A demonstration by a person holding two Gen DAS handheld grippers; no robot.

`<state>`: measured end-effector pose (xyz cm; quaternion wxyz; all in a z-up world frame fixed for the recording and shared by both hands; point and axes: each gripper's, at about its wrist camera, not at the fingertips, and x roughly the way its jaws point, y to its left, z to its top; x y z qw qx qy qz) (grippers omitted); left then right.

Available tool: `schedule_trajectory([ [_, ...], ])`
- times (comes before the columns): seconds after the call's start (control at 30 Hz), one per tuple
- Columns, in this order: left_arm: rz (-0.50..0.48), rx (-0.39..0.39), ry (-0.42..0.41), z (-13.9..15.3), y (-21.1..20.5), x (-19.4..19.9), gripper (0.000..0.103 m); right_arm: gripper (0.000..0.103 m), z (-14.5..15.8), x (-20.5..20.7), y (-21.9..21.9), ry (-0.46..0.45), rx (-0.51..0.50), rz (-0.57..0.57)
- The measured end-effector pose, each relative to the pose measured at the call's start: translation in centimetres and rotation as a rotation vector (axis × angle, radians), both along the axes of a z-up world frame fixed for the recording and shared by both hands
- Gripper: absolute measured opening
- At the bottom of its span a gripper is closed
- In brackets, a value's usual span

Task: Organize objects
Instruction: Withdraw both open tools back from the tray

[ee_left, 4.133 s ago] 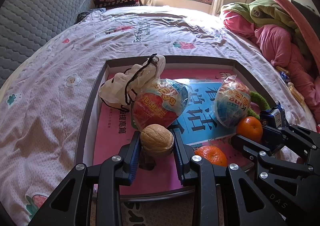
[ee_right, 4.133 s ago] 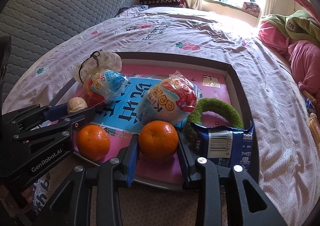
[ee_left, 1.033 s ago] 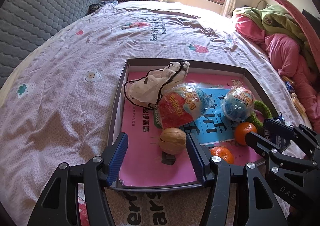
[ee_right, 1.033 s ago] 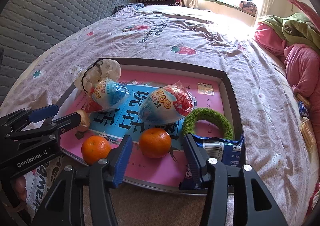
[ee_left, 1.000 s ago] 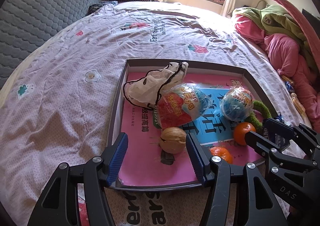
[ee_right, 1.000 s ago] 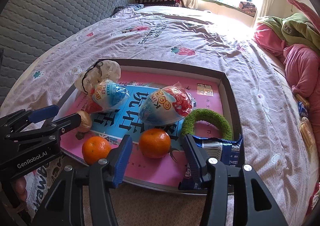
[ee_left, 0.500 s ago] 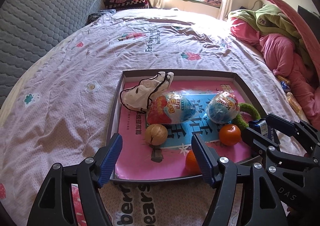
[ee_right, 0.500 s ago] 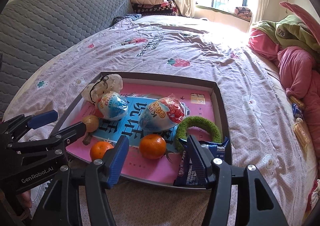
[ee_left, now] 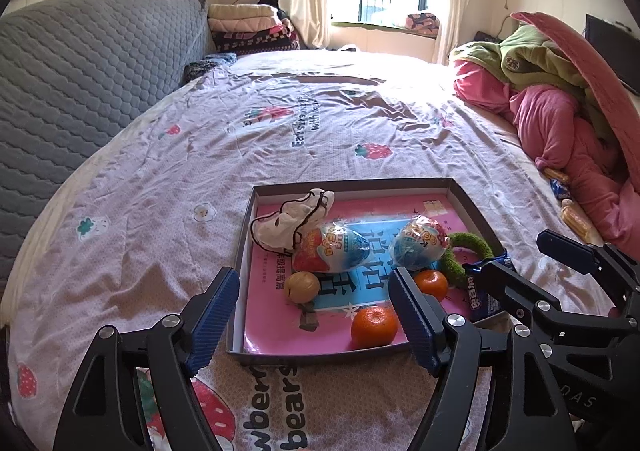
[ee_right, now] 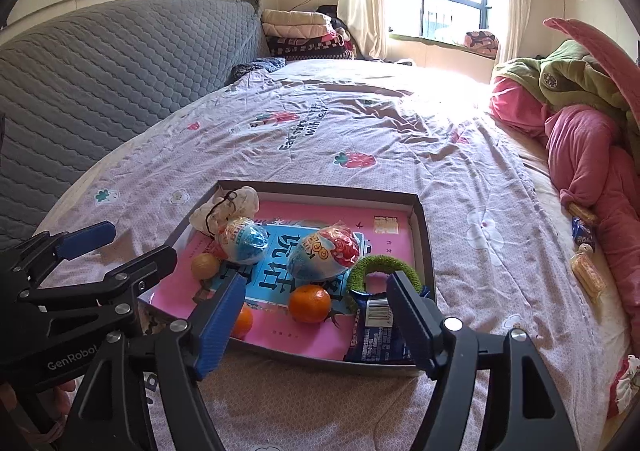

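Nearest, both tongs hang released, jaws having just been opening with nothing gripped: left gripper (ee_left: 314, 317) marked "GenRobot", right gripper (ee_right: 316, 321). Just beyond their tips the tray (ee_left: 466, 195) holds two oranges (ee_left: 374, 326), a walnut (ee_left: 303, 286) and "KING EGG" wrappers (ee_right: 324, 251). Farther, the bedsheet (ee_left: 304, 127) reads "Eat strawberries with me".

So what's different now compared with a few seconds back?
Both grippers let go and pulled up and back. The left gripper released the walnut, the right gripper released an orange; their jaws have just been opening and nothing is between them. Both items lie in the tray. The wrapped toy eggs, green ring and pouch kept their places.
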<state>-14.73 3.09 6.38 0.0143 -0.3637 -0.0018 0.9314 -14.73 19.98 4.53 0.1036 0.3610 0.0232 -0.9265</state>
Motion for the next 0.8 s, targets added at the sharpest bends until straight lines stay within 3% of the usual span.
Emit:
schedule_trajectory([
  [0.5, 0.022, 0.025, 0.086, 3.9, 0.0, 4.0, 0.078, 0.087, 3.9, 4.0, 1.3, 0.091, -0.009, -0.018],
  [0.8, 0.039, 0.024, 0.091, 3.2, -0.1, 6.0, 0.078, 0.089, 4.3, 6.9, 1.5, 0.131, -0.002, -0.013],
])
